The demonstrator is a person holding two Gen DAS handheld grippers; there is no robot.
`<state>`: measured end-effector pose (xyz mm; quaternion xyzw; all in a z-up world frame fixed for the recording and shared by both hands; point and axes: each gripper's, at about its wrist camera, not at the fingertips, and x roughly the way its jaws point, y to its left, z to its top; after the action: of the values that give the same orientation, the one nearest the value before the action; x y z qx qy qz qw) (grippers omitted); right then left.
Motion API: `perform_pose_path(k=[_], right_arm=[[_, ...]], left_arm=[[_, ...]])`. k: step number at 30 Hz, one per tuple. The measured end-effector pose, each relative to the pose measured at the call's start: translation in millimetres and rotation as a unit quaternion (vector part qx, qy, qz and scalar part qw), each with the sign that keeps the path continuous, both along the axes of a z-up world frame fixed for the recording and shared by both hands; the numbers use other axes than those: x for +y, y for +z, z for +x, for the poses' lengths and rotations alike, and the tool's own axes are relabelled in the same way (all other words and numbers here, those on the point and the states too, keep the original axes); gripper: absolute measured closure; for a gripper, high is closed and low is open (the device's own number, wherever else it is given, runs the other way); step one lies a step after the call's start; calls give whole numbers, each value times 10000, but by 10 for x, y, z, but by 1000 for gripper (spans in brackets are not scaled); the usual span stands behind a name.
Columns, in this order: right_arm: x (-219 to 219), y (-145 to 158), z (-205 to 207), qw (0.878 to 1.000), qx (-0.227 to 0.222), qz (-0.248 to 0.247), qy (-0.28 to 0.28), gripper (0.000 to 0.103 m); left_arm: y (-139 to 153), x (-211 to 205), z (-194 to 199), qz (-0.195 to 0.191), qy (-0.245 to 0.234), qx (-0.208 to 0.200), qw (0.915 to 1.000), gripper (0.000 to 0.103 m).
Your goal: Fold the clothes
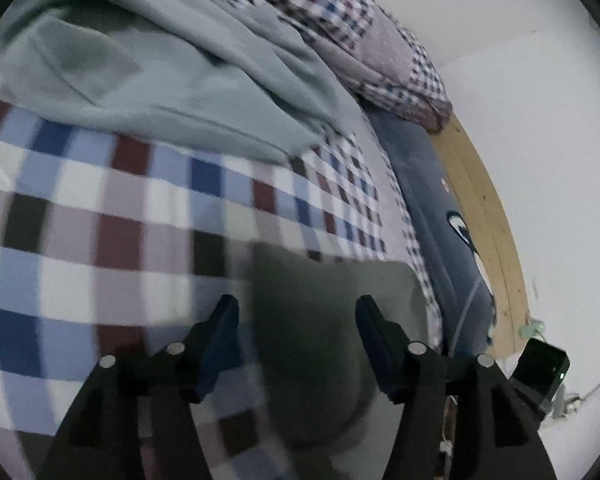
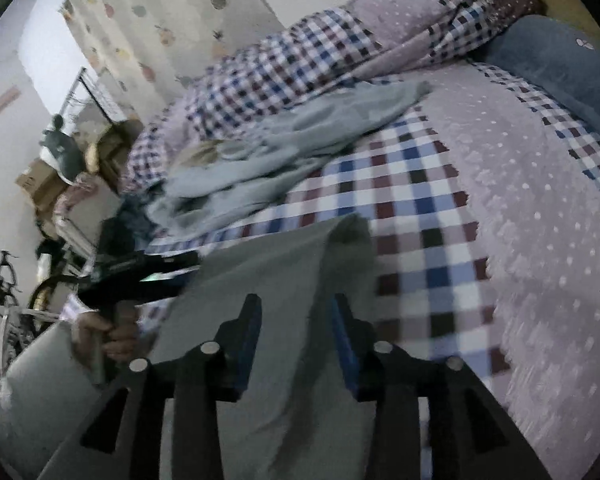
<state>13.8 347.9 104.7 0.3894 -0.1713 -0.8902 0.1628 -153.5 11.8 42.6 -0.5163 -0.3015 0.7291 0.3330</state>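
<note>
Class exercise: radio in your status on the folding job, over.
Left tool open, right tool open. Grey cloth garment lies loose between both. Crumpled pale teal garment waits on checked bedspread.

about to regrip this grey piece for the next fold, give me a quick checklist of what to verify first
1. Left gripper jaws open: ok, they stand apart with nothing pinched.
2. Right gripper jaws clear of cloth: ok, the pads press on nothing, though the grey garment lies under the gap.
3. Grey garment lies flat on the checked bedspread: cannot tell, the pictures are blurred.
4. Crumpled light blue garment apart from the grey one: ok.
5. Left gripper beside the grey garment's edge, seen from the right wrist: ok.
</note>
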Motion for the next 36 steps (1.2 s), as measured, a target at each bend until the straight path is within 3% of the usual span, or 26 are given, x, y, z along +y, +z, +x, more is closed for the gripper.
perform_pose_path(k=[4, 7, 11, 14, 16, 20, 25, 32, 36], right_arm=[[-96, 90, 256, 9998, 193, -61, 66, 57], [-69, 71, 289, 9997, 203, -134, 72, 55], [148, -5, 98, 10000, -48, -77, 20, 54], [365, -120, -211, 9988, -404, -238, 160, 44], [452, -237, -454, 9970, -652, -308, 290, 25], [544, -561, -907, 9888, -1255, -590, 547, 22], [635, -938, -1244, 9710, -1727, -1460, 770, 21], [534, -1128, -1367, 9655, -1775, -1502, 1169, 20], [493, -1154, -1393, 9604, -1760, -1651, 1391, 19]], left_arm=[[11, 233, -83, -17, -220, -128, 9997, 26], [4, 288, -154, -91, -213, -471, 9986, 26], [6, 202, -49, -45, -225, -533, 9983, 26], [10, 150, 31, -46, -226, -521, 9984, 26], [6, 164, 52, -57, -186, -559, 9982, 26], [-15, 196, 48, -88, -117, -641, 9978, 22], [-44, 260, 26, -289, -93, -690, 9972, 20], [-82, 227, 22, -20, -3, -1020, 9948, 14], [-70, 354, -17, -75, -207, -899, 9957, 14]])
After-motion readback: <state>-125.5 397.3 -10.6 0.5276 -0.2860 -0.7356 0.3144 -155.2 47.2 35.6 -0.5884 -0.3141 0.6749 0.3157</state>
